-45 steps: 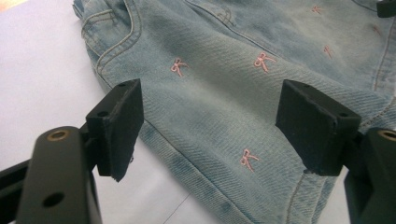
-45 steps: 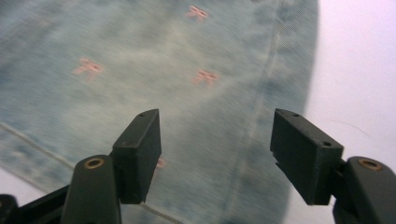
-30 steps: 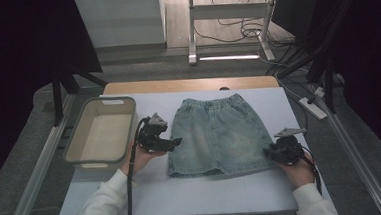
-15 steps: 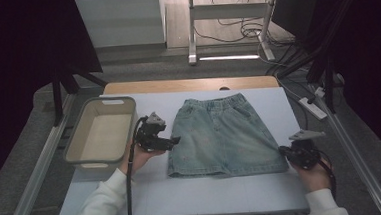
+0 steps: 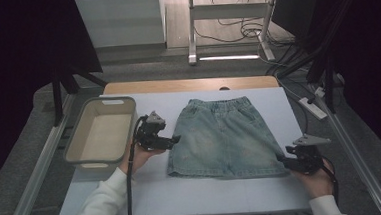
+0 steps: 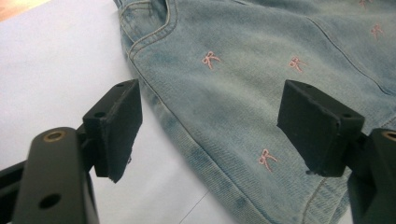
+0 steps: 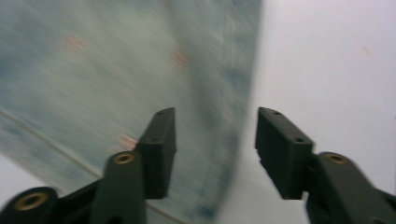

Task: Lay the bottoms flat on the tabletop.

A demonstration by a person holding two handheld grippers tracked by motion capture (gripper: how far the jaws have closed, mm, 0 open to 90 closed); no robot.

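A pale blue denim skirt [image 5: 223, 135] with small pink bows lies flat on the white table [image 5: 209, 194], waistband at the far side. My left gripper [image 5: 174, 139] sits at the skirt's left edge. Its jaws are open and straddle that side seam [image 6: 154, 100] without pressing it. My right gripper [image 5: 283, 160] is at the skirt's near right corner. Its jaws have just been opening and now stand apart above the skirt's right edge [image 7: 233, 107], which lies loose between them. The right gripper view is blurred.
An empty beige plastic basket [image 5: 78, 139] stands on the table left of the skirt, close to my left hand. A wooden strip [image 5: 187, 84] runs along the table's far edge. Metal rails [image 5: 354, 152] flank both sides, and cables lie on the floor beyond.
My right gripper has moved right and a little toward the near edge, drawing the skirt's near right corner outward, and its jaws have then opened. The left gripper has stayed put.
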